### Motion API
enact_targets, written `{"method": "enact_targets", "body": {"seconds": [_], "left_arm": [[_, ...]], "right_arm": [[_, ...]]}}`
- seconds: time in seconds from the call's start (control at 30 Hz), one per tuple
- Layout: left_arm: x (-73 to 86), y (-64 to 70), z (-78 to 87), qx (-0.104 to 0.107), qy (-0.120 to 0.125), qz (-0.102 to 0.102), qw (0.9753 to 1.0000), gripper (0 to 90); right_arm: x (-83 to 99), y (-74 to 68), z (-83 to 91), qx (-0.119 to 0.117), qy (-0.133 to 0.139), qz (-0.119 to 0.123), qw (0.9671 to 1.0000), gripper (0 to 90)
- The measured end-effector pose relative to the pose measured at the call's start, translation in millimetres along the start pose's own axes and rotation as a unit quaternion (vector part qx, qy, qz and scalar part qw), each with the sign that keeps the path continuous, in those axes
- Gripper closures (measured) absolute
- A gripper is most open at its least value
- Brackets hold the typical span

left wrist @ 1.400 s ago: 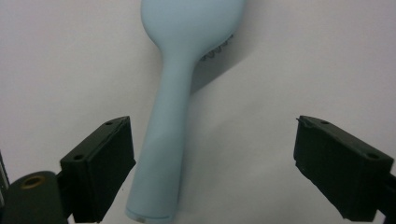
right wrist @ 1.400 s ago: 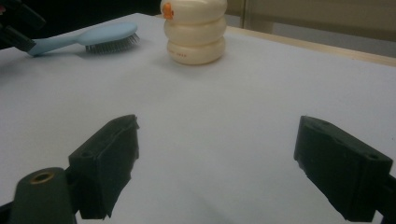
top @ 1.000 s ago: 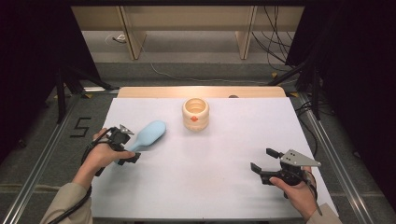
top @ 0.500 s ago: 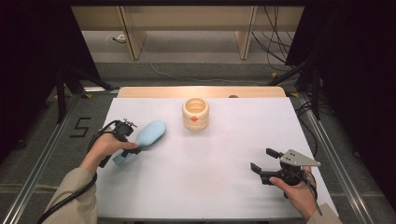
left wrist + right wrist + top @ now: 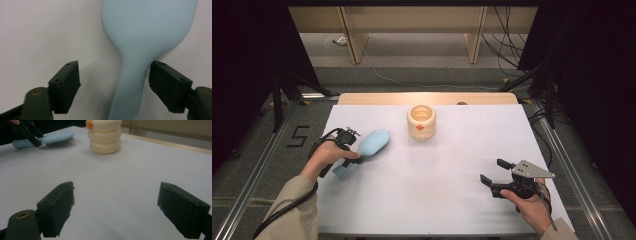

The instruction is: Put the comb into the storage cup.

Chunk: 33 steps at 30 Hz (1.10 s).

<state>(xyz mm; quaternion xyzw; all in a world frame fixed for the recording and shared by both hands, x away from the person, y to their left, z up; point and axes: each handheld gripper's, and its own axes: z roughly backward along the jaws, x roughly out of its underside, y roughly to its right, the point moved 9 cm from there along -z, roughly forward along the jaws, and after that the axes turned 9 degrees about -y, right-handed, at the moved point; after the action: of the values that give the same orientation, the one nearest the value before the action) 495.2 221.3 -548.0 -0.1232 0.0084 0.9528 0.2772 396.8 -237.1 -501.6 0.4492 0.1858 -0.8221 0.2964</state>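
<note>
Two grippers | left gripper (image 5: 113,87): jaws spread astride hairbrush (image 5: 373,142) handle, bristles down at table's (image 5: 437,200) left, likely lining up a grasp | right gripper (image 5: 498,172): released, empty, parked | cup (image 5: 421,121) behind.

On the table (image 5: 437,200), the hairbrush (image 5: 371,143) lies left of the ringed jar (image 5: 421,122)

Left gripper (image 5: 353,155) at table's (image 5: 452,200) left side, jaws spread wide, gripped from behind by left hand (image 5: 324,157). Right gripper (image 5: 495,172) near table's front right corner, jaws gaping, right hand (image 5: 528,205) behind.
</note>
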Motion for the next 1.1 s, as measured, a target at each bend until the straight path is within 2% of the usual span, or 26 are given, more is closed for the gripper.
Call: {"method": "enact_targets", "body": {"seconds": [0.03,0.17,0.47,1.0,1.1], "left_arm": [[-0.5,0.0,0.0,0.002,0.000,-0.001,1.0000,30.8],[-2.7,0.7,0.0,0.007,0.000,-0.003,1.0000,35.6],[-5.6,4.2,-3.6,0.011,-0.014,-0.026,0.9995,41.3],[-7.9,7.6,-5.7,0.023,-0.030,-0.040,0.9985,49.9],[-7.7,9.2,-5.4,0.030,-0.032,-0.040,0.9983,55.2]], "right_arm": [[-0.2,0.0,0.0,0.000,0.001,0.000,1.0000,14.8],[0.0,0.0,0.0,0.000,0.000,0.000,1.0000,14.8],[0.5,0.0,-0.1,0.000,-0.002,-0.001,1.0000,14.8],[1.2,0.0,-0.6,-0.001,-0.004,-0.001,1.0000,14.8],[1.4,0.0,-0.7,-0.001,-0.005,-0.001,1.0000,14.8]]}}
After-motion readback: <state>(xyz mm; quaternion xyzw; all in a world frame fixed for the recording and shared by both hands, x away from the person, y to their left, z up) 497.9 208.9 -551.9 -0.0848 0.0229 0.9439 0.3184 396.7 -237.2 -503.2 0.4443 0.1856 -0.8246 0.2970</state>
